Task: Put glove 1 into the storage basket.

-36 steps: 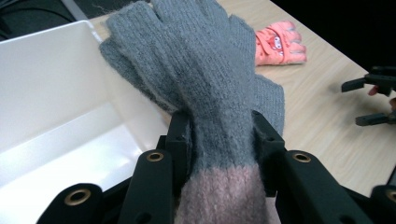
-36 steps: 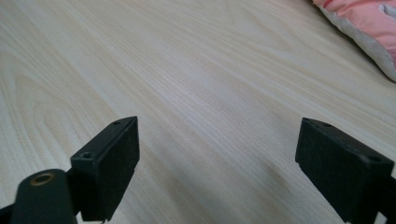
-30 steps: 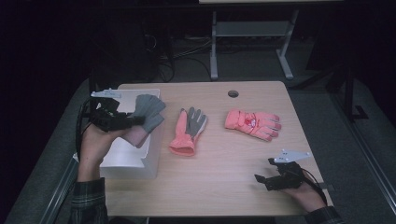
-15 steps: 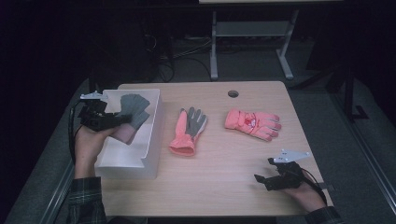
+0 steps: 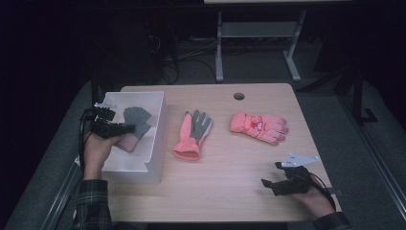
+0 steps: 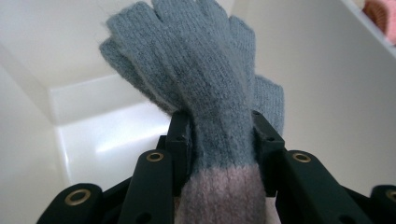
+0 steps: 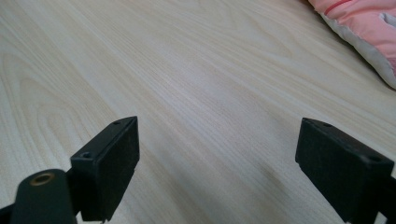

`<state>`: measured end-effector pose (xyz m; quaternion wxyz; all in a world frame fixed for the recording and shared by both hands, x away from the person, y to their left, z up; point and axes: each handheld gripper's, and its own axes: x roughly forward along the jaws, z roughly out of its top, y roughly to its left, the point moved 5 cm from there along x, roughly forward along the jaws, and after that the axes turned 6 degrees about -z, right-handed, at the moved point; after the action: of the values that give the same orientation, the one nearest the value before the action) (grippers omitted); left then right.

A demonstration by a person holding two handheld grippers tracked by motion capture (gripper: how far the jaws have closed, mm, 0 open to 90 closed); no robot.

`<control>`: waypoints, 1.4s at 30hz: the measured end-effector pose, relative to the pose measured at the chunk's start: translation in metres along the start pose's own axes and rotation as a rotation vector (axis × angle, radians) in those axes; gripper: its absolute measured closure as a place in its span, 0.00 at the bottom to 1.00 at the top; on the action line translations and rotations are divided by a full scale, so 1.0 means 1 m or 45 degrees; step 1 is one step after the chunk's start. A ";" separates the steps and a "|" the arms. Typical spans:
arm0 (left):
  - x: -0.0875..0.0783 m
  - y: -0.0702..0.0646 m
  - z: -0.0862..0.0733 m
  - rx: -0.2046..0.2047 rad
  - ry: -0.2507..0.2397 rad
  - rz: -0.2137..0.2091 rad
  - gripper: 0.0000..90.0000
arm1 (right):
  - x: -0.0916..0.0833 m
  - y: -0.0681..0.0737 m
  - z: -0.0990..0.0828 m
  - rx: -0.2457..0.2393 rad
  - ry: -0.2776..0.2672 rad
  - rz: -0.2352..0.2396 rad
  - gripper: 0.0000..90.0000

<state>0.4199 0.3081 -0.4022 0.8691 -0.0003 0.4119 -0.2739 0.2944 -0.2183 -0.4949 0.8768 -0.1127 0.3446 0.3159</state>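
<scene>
Two grippers in play. Right gripper (image 5: pixel 273 184) rests on table (image 5: pixel 230 191) near front edge, jaws wide apart, nothing between. Left gripper (image 5: pixel 128 128) clamps grey knit glove with pink cuff (image 6: pixel 205 107), pads pressing both sides above cuff, inside white box (image 5: pixel 155 143) at table's left. Farther: pink-and-grey glove (image 5: pixel 192 135) beside box, pink padded glove (image 5: pixel 259 127) to right.

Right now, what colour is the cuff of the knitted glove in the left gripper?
Dusty pink cuff below grey knit, clearest in the left gripper view.
</scene>
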 end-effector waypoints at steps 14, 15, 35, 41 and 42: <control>0.020 0.019 -0.016 -0.003 0.083 0.045 0.73 | 0.000 0.000 0.000 -0.002 0.003 0.000 0.15; 0.021 0.020 -0.017 -0.006 0.087 0.049 0.73 | 0.000 0.000 0.000 0.002 0.001 -0.001 0.15; 0.048 0.027 -0.032 -0.043 0.259 0.098 0.50 | -0.002 0.000 -0.001 0.001 -0.003 0.001 0.15; 0.040 0.021 -0.024 -0.057 0.196 0.112 0.32 | -0.002 0.001 -0.001 -0.001 0.000 0.006 0.15; 0.039 0.019 -0.023 -0.055 0.210 0.112 0.29 | -0.001 0.000 -0.001 -0.002 -0.005 0.010 0.15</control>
<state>0.4322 0.3115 -0.4496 0.8432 0.0216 0.4876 -0.2254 0.2927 -0.2191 -0.4948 0.8761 -0.1113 0.3432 0.3198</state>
